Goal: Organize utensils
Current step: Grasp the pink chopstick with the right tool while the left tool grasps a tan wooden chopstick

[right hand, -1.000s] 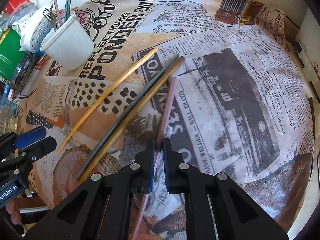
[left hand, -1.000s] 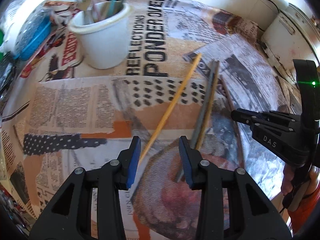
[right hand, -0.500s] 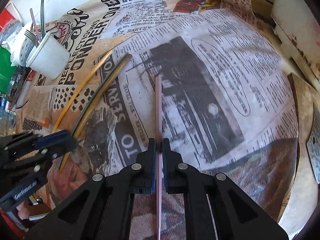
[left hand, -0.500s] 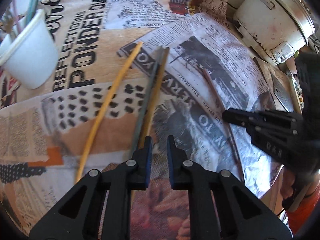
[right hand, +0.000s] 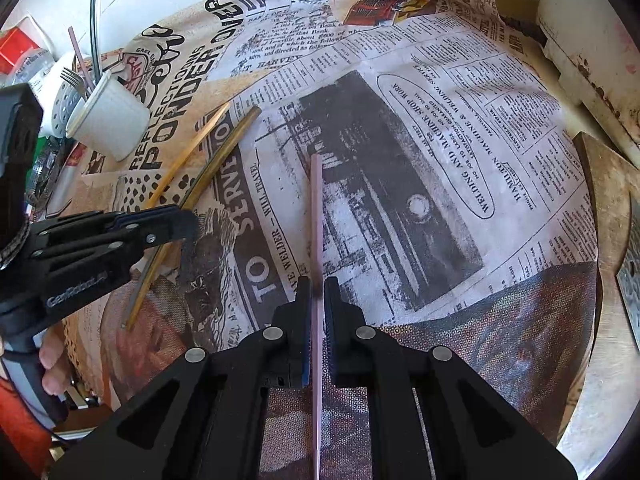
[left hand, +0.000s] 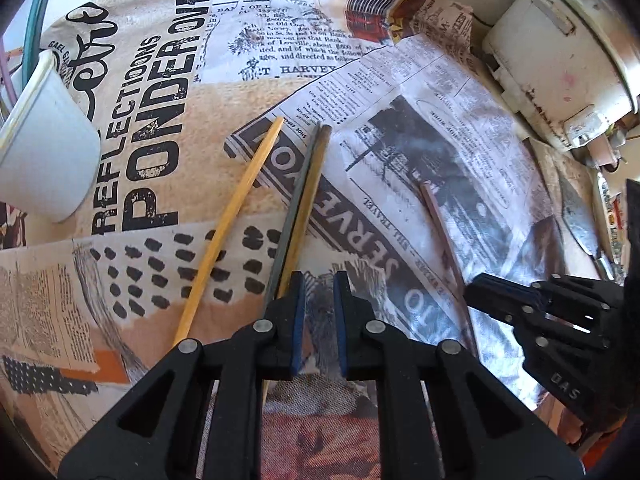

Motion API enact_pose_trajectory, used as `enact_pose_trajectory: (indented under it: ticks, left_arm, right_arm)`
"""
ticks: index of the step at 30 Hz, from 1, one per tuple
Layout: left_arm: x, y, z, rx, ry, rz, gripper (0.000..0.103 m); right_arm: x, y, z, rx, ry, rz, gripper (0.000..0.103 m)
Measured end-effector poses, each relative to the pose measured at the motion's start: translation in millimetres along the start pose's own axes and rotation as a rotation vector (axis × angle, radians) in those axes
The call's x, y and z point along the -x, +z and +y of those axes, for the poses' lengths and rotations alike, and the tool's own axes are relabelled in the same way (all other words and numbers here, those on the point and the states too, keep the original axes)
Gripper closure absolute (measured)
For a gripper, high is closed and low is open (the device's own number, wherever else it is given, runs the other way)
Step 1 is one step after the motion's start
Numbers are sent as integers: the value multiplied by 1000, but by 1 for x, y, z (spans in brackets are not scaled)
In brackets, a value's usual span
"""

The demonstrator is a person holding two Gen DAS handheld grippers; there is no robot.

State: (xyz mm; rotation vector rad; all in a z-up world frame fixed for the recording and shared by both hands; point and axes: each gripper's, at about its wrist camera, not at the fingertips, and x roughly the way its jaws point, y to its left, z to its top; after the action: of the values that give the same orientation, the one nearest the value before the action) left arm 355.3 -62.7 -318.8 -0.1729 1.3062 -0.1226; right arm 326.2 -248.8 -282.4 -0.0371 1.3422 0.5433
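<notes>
Four chopsticks are on the newspaper-print cloth. My right gripper (right hand: 318, 284) is shut on the pink chopstick (right hand: 316, 208), which points away from me; it also shows in the left wrist view (left hand: 440, 228). A yellow chopstick (left hand: 236, 216) and a grey and tan pair (left hand: 302, 204) lie side by side to the left. My left gripper (left hand: 319, 280) has its jaws narrowly apart and empty, just right of the near end of the pair. A white cup (right hand: 112, 120) holding utensils stands at the far left.
A white perforated holder with a fork (right hand: 64, 96) and red and green items stand behind the cup. A white appliance (left hand: 560, 48) sits at the far right. A wooden board (right hand: 612, 240) lies on the right edge.
My left gripper narrowed from wide open and moved right past the pair. My right gripper turned the pink chopstick to point straight away.
</notes>
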Motion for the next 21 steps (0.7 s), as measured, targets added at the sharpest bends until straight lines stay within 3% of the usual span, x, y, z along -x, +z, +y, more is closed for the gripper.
enact_pose_trajectory:
  ticks: [4, 9, 21]
  left_arm:
    - [14, 2, -6, -31, 19, -46, 90]
    - [10, 4, -4, -46, 87, -30, 90]
    - [-5, 6, -8, -50, 6, 17, 90]
  right_arm:
    - [1, 0, 2, 19, -12, 3, 97]
    - [-7, 7, 7, 20, 1, 16, 97]
    - [-10, 11, 5, 16, 22, 28, 97]
